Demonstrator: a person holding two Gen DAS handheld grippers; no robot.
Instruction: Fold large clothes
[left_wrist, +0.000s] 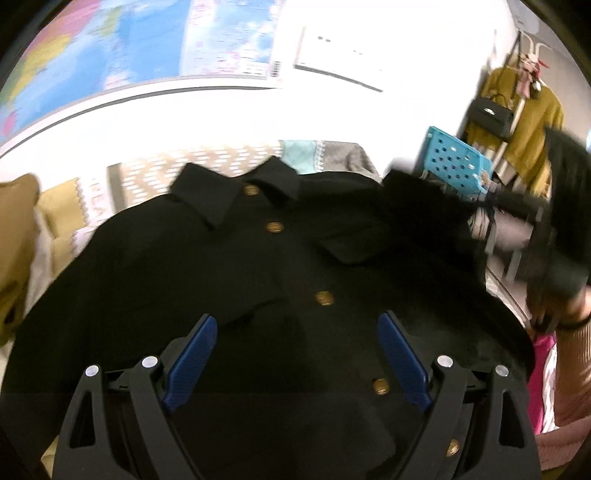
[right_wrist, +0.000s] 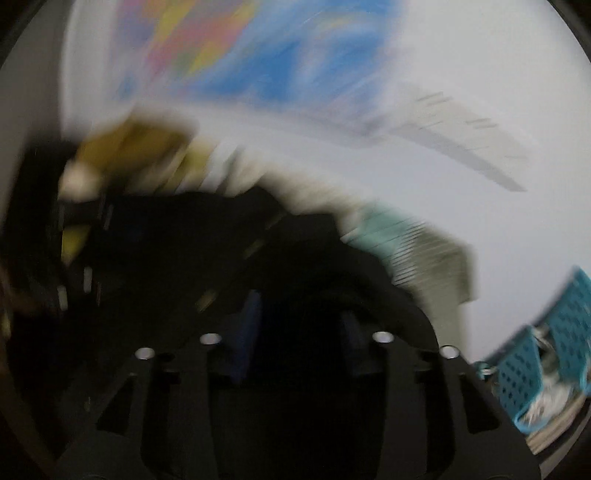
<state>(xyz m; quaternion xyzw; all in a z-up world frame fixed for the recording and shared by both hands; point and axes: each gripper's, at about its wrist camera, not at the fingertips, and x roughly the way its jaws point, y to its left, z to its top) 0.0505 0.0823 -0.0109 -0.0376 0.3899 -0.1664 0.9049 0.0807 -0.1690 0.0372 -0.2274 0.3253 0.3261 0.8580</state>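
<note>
Under the left gripper (left_wrist: 297, 354) a black jacket (left_wrist: 221, 266) lies spread flat, front up, collar (left_wrist: 229, 192) pointing away and a row of gold buttons (left_wrist: 324, 298) running down its middle. The gripper's blue pads (left_wrist: 192, 362) stand wide apart above the lower front of the jacket, holding nothing. Beyond the collar lie patterned cloths: a chevron one (left_wrist: 192, 166) and a pale teal one (left_wrist: 303, 155). To the left sits a tan garment (left_wrist: 14, 236). A blue perforated basket (left_wrist: 454, 158) stands at the far right, near a mustard garment (left_wrist: 532, 122) hanging with a black bag (left_wrist: 489, 114). A map (left_wrist: 110, 48) covers the wall behind.

On the jacket's right side the right gripper (left_wrist: 517, 201) shows as a dark blur reaching toward the sleeve area. Its own view is heavily smeared: the right gripper (right_wrist: 299, 332) is over dark fabric (right_wrist: 184, 240), with dark cloth seeming to fill the gap between its pads (right_wrist: 251, 325), but whether it is clamped on the fabric I cannot tell. The basket (right_wrist: 532, 365) shows at the lower right there.
</note>
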